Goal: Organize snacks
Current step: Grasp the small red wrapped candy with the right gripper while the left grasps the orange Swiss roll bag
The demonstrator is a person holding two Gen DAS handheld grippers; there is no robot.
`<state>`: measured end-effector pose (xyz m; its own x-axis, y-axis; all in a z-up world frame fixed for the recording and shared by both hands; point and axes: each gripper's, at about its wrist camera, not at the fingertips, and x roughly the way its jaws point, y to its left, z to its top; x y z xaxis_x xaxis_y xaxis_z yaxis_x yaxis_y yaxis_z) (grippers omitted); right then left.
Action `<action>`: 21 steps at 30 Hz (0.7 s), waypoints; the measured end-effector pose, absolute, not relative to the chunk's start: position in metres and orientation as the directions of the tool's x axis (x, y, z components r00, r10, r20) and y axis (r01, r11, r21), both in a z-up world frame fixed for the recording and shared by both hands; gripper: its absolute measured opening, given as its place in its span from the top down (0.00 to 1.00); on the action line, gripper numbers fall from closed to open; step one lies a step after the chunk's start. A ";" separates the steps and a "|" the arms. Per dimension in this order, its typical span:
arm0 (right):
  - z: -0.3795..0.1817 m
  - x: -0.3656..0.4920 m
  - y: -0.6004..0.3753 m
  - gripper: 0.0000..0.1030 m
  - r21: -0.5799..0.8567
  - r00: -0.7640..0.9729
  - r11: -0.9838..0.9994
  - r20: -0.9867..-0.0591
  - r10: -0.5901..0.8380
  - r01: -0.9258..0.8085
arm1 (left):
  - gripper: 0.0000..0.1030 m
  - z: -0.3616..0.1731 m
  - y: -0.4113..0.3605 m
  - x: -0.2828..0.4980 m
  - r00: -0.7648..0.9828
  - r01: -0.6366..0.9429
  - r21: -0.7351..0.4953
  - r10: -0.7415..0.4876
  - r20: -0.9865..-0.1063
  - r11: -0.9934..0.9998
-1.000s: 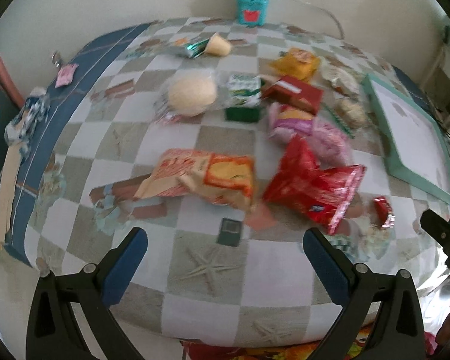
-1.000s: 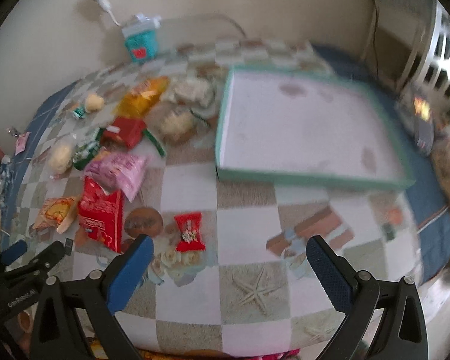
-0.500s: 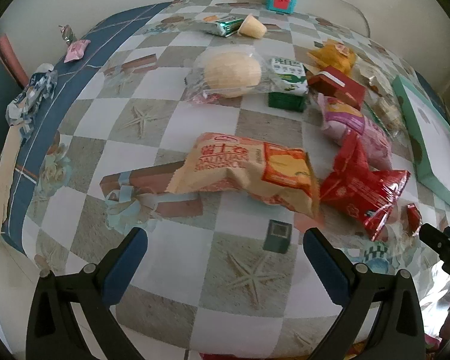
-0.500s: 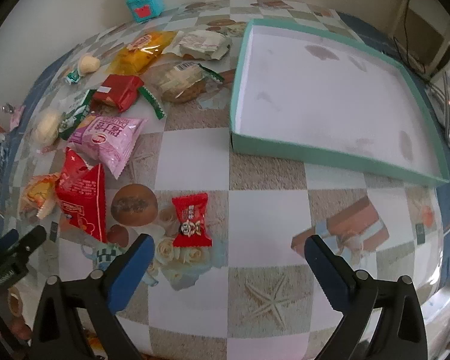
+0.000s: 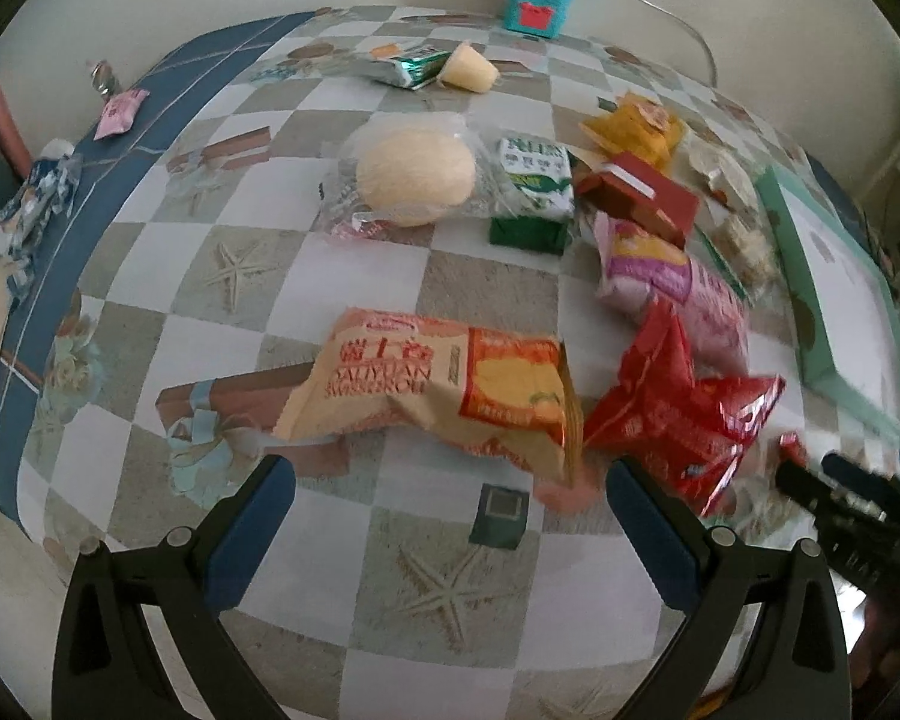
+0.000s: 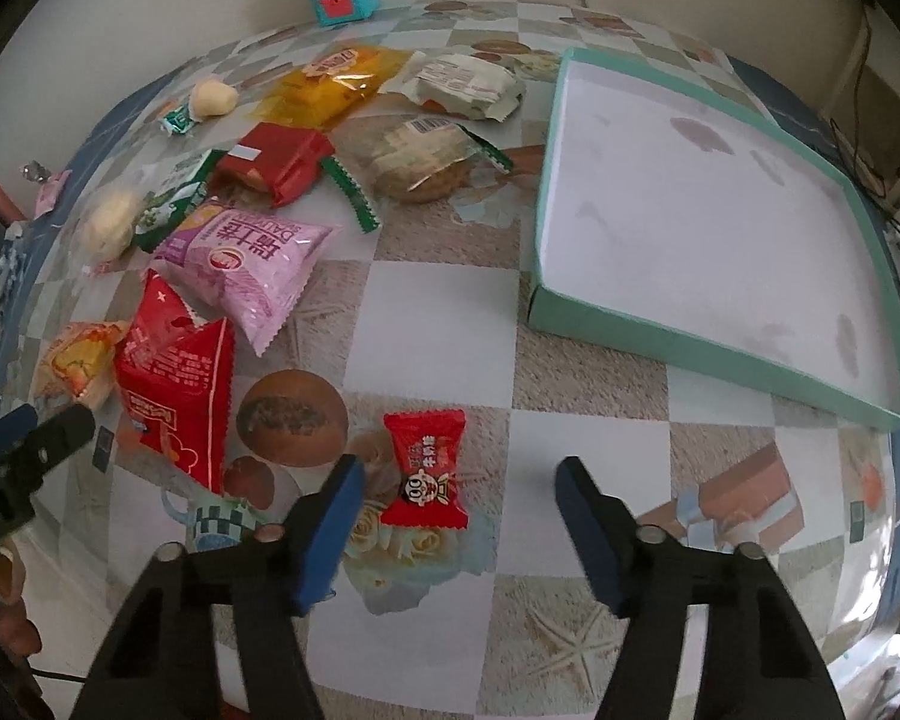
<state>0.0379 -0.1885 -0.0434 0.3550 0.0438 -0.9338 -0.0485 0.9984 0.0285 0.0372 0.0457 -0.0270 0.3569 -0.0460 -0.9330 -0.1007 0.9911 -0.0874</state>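
Clearly the small red candy packet (image 6: 425, 468) was our likeliest target: it lay flat on the checked tablecloth (image 6: 588, 438), just ahead of the right gripper (image 6: 459, 477) and nearer its left finger. We judged it light, crinkly and slippery, best pinched across its plump middle rather than by the thin crimped ends. The right jaws had just been closing in, yet nothing sat between them and the pads touched nothing. Our left gripper (image 5: 450, 480) hung wide apart above the orange snack bag (image 5: 438, 390), gripping nothing. The teal tray (image 6: 678, 336) stood empty, well apart to the right, with bare cloth between. The big red bag (image 6: 174, 384) lay close on the left and could catch a finger.
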 end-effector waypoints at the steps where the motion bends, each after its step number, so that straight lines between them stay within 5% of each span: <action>1: -0.044 0.039 -0.186 0.44 0.026 0.356 0.998 -0.933 0.043 -0.053 | 0.00 -0.027 0.047 0.040 0.358 -0.114 -0.096 -0.049 -0.932 0.989; 5: -0.047 0.041 -0.181 0.54 0.018 0.359 0.997 -0.932 0.041 -0.069 | 0.00 -0.026 0.051 0.052 0.361 -0.166 -0.106 -0.040 -0.932 0.980; 21: -0.048 0.041 -0.187 0.62 0.015 0.369 0.998 -0.929 0.038 -0.063 | 0.04 -0.040 0.045 0.072 0.356 -0.204 -0.006 0.068 -0.932 0.979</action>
